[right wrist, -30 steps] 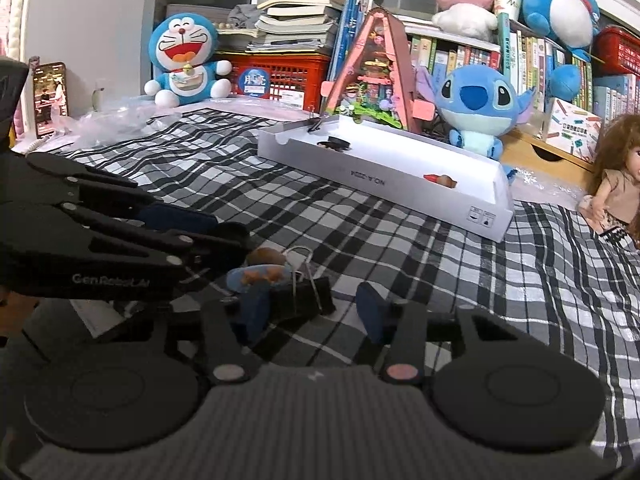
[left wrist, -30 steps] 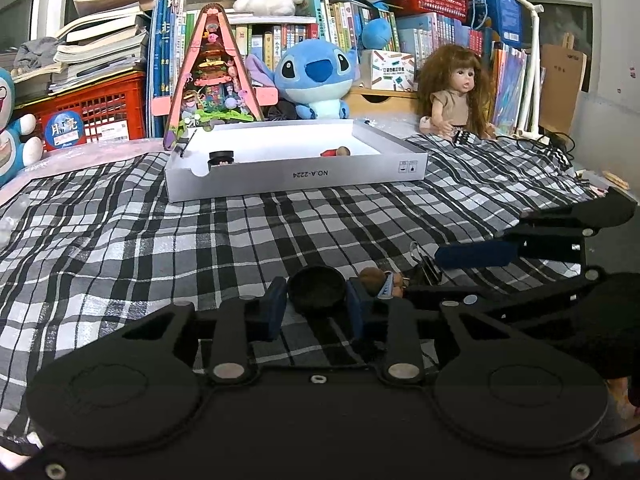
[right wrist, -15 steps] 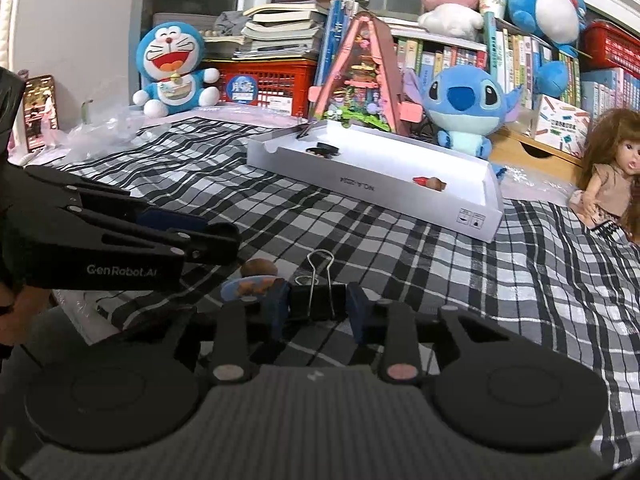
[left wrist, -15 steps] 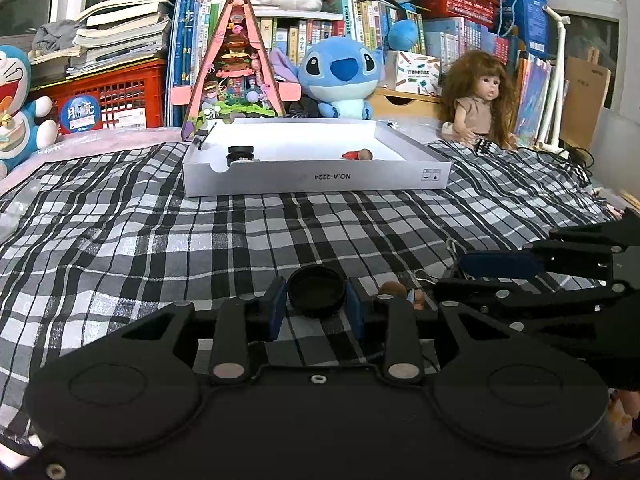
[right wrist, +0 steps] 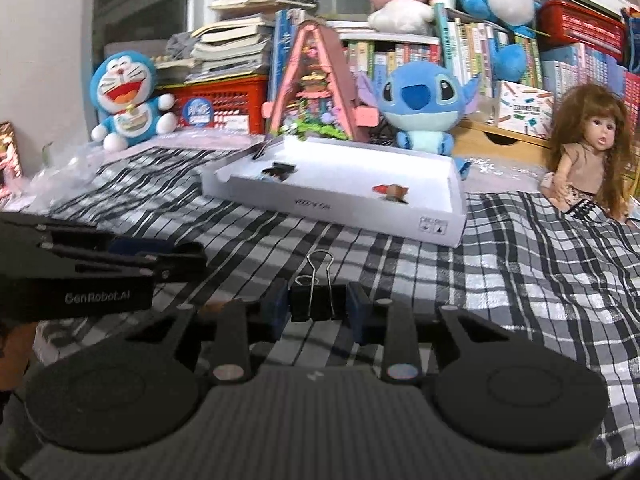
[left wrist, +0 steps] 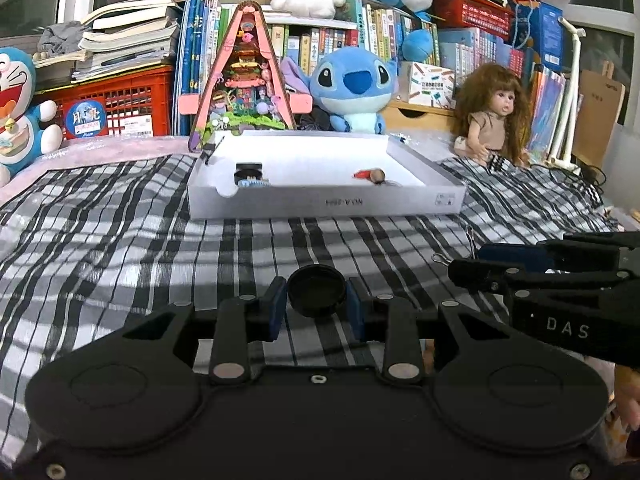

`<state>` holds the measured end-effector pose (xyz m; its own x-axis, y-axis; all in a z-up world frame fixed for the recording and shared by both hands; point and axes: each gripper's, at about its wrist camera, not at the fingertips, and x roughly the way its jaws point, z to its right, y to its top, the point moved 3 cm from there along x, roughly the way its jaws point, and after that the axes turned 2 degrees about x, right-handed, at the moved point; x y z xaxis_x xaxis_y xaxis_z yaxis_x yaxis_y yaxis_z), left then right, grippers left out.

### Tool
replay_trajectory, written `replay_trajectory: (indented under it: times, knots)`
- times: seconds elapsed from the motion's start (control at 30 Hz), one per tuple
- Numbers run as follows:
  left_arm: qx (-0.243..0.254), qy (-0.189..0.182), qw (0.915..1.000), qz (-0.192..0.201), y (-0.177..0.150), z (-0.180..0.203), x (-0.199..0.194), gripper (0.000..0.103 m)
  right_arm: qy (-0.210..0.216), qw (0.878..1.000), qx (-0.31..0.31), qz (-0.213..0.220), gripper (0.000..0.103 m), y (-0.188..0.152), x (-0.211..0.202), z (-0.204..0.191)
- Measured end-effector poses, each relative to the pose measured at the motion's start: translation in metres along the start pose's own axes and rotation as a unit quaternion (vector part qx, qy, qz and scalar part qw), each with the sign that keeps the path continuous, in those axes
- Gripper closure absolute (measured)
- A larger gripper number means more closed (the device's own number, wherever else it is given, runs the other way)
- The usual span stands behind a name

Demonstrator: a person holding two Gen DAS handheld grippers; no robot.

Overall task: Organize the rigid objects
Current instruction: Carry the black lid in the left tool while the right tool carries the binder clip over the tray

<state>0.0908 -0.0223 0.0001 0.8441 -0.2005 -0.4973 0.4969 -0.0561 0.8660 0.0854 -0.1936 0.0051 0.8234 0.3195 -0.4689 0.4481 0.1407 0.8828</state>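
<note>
Left gripper (left wrist: 317, 306): clamped on a round black cap (left wrist: 317, 290), its blue pads touching the cap's two sides, raised above the checked cloth (left wrist: 120, 264).
Right gripper (right wrist: 317, 308): clamped on a black binder clip (right wrist: 313, 301), the clip's wire handles standing up between the fingers; it is raised above the cloth.
White tray (left wrist: 320, 203): lies on the cloth ahead of both grippers, in front of the Stitch plush (left wrist: 352, 88) and the pink triangular toy house (left wrist: 244, 76).
Tray contents: a black item with a light blue piece (left wrist: 249, 174) near its left end, a small red and brown item (left wrist: 372, 175) toward the right.
Backdrop: Doraemon plush (right wrist: 128, 100) at left, long-haired doll (right wrist: 588, 148) at right, bookshelves behind.
</note>
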Motion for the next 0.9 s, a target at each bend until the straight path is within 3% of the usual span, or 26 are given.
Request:
replay_trajectory:
  times: [0.9]
  knots:
    - [-0.039, 0.022, 0.9990, 0.005, 0.111, -0.030, 0.099, 0.073, -0.031, 0.993, 0.117, -0.013, 0.067, 0.089, 0.088, 0.044]
